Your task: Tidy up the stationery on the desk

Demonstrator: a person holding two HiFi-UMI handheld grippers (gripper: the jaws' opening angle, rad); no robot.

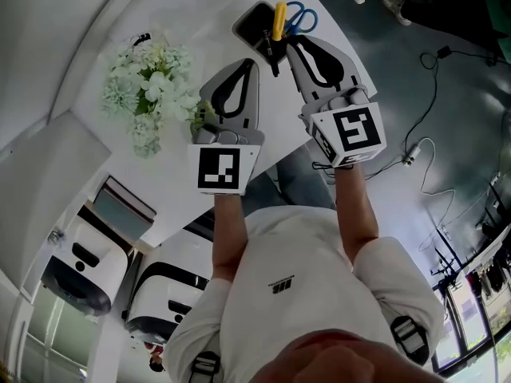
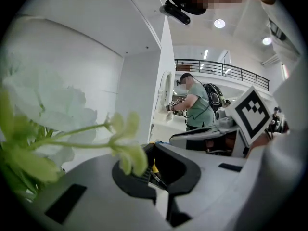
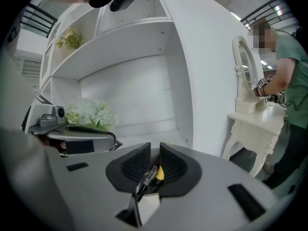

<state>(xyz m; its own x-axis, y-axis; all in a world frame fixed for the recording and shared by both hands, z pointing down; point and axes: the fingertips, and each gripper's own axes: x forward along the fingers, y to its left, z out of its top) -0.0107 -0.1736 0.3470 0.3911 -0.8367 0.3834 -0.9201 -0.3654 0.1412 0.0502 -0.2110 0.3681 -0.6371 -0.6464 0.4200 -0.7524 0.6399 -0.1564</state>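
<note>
The right claw (image 1: 289,48) is pinched narrowly on a dark pen (image 3: 144,179) just over the black holder (image 1: 254,22) on the white table (image 1: 209,10). Blue scissors (image 1: 303,16) and a yellow tool (image 1: 279,18) (its kind unclear) stand inside. The pen's far end is hidden. The left claw (image 1: 251,66) is closed and empty beside blurred flowers (image 2: 43,109).

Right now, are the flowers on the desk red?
No, the flowers on the desk are white with pale green bits, not red.
</note>
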